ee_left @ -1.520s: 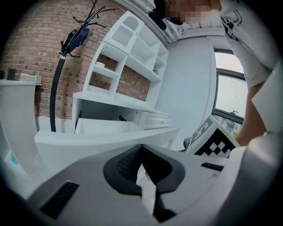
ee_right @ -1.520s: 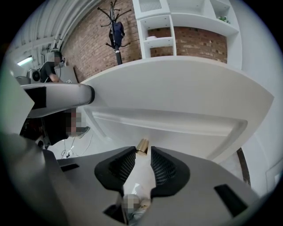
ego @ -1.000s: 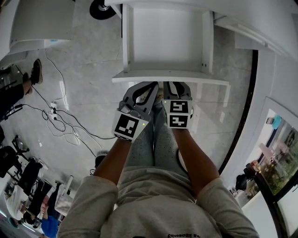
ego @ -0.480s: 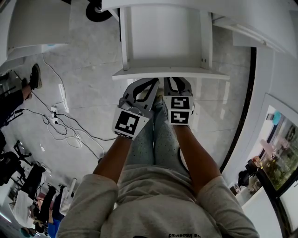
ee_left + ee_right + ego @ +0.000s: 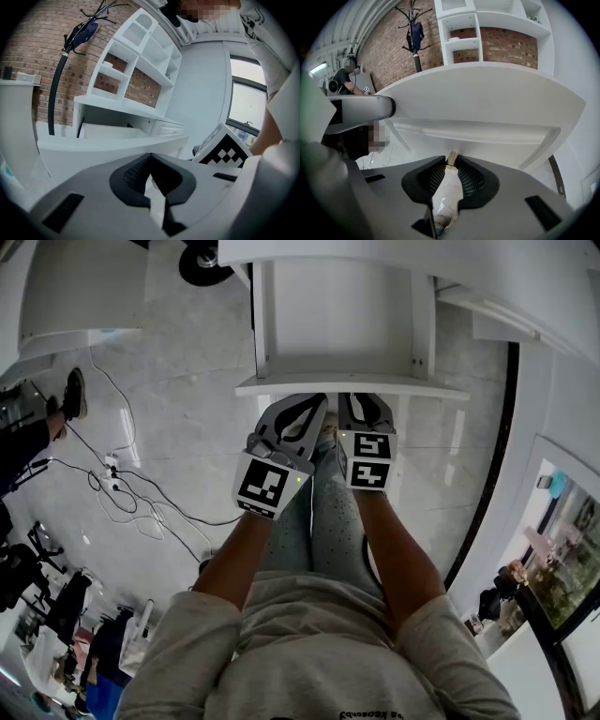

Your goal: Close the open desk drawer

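The white desk drawer (image 5: pixel 352 386) stands pulled out from the desk (image 5: pixel 394 251), its inside showing bare. Both grippers sit side by side against its front panel. My right gripper (image 5: pixel 364 407) is shut on the small brass drawer knob (image 5: pixel 453 158), which sits between its fingertips under the wide drawer front (image 5: pixel 487 103). My left gripper (image 5: pixel 298 412) is just left of it with jaws shut and nothing between them; in its own view the drawer front (image 5: pixel 112 145) runs across right behind the tips (image 5: pixel 150 158).
The person's legs (image 5: pixel 319 521) are right below the grippers. Cables (image 5: pixel 131 488) lie on the marble floor to the left, near someone's shoe (image 5: pixel 72 385). A chair wheel (image 5: pixel 204 261) sits by the desk. A shelf unit (image 5: pixel 140 51) and a coat stand (image 5: pixel 414 33) stand behind.
Both grippers and the drawer front have shifted a little toward the desk in the head view. The grip looks the same.
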{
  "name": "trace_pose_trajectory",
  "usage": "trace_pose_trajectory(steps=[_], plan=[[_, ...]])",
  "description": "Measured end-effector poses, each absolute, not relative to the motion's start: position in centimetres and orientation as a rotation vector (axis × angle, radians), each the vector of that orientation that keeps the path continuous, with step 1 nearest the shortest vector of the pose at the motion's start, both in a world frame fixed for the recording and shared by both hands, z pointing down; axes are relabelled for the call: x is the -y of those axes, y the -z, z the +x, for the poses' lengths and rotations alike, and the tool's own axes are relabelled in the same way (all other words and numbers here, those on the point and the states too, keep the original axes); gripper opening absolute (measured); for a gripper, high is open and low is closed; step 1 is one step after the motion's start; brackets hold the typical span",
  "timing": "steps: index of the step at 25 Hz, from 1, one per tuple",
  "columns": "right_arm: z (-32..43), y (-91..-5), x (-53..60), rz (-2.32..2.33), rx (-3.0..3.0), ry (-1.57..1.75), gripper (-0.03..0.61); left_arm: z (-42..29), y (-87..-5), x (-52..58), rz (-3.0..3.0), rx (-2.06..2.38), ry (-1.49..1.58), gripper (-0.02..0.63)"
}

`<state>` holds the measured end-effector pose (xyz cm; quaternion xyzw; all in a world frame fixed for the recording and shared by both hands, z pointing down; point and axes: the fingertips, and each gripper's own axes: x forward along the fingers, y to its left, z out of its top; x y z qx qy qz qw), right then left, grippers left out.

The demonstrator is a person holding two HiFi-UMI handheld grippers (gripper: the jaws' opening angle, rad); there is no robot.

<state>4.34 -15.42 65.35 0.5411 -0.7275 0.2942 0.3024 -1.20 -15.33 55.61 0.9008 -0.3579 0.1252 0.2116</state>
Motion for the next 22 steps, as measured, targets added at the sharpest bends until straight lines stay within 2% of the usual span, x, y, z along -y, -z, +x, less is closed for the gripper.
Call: trace_pose_trajectory(steps=[22], plan=[[4.5,-65.4,21.5,1.392,1.96,-0.732,0.103,-0.8,-56.3,21.6,2.453,1.055,-0.339,0.018]])
